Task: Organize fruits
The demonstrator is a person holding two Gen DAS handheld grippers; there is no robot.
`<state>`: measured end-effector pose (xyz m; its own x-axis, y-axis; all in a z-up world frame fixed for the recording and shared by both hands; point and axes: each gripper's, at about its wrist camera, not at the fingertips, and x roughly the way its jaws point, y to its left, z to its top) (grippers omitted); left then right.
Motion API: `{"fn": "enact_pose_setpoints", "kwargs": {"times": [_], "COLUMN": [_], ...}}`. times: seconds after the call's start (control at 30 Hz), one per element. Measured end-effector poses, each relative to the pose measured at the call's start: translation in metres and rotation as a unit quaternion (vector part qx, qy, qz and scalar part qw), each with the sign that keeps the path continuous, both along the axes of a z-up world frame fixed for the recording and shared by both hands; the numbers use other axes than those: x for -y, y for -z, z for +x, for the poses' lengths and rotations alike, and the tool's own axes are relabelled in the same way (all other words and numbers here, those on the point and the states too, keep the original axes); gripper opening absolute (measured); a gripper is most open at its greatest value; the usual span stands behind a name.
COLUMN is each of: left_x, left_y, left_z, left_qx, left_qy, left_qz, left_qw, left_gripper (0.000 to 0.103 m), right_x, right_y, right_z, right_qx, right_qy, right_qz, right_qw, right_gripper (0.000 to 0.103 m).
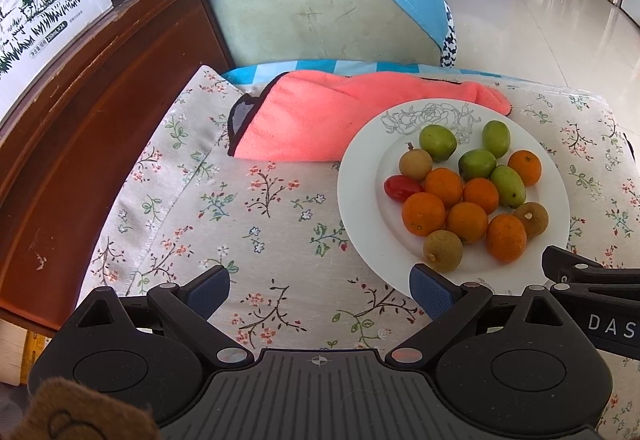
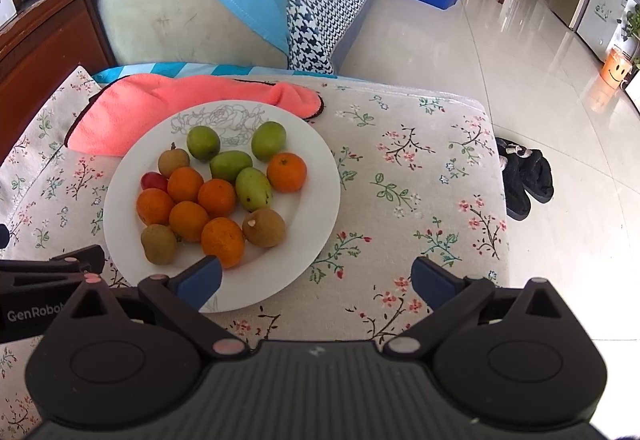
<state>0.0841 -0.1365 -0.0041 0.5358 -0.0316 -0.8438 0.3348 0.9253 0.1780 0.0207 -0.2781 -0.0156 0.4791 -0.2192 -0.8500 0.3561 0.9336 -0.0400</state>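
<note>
Here, in the left wrist view, we hold the left gripper (image 1: pixel 320 296) spread wide and empty, low over the cloth (image 1: pixel 240 207). The plate (image 1: pixel 360 199) sits to its right, and all the fruits (image 1: pixel 464 195) lie heaped on it, kinds mixed. In the right wrist view, our right gripper (image 2: pixel 316 278) gapes empty too, its left finger over the plate's near rim, likely poised for a near orange (image 2: pixel 222 242).

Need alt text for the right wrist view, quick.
A white plate of small orange, green and brown fruits plus one red one sits on a floral tablecloth, a pink cloth behind it. The right gripper hovers near the plate's front edge, jaws open, holding nothing.
</note>
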Motion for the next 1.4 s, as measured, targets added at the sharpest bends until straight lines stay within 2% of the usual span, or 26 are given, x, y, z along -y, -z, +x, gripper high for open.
{"fn": "enact_pose_setpoints", "kwargs": {"times": [0.5,0.8,0.93,1.17,1.4], "left_x": [-0.006,-0.029,-0.043,-0.069,-0.095], "left_y": [0.003,0.006,0.007,0.008,0.003], "left_z": [-0.007,-0.026,-0.039,-0.062,-0.070], "left_qx": [0.018,0.015,0.009,0.000,0.002], "left_qy": [0.002,-0.001,-0.006,-0.010,-0.024], "left_qz": [0.023,0.022,0.014,-0.007,-0.030], "left_qw": [0.9996,0.9996,0.9998,0.9999,0.9993], "left_gripper": [0.098,0.098,0.098,0.098,0.098], "right_x": [-0.010,-0.030,-0.039,-0.058,-0.083], "right_y": [0.005,0.008,0.012,0.020,0.037], "right_z": [0.002,-0.014,-0.029,-0.060,-0.085], "right_qx": [0.003,0.005,0.011,0.028,0.052], "right_qy": [-0.015,-0.038,-0.041,-0.087,-0.150], "right_qz": [-0.009,-0.016,-0.002,0.016,0.047], "right_qw": [1.000,0.999,0.999,0.996,0.986], "right_gripper": [0.100,0.101,0.101,0.101,0.101]}}
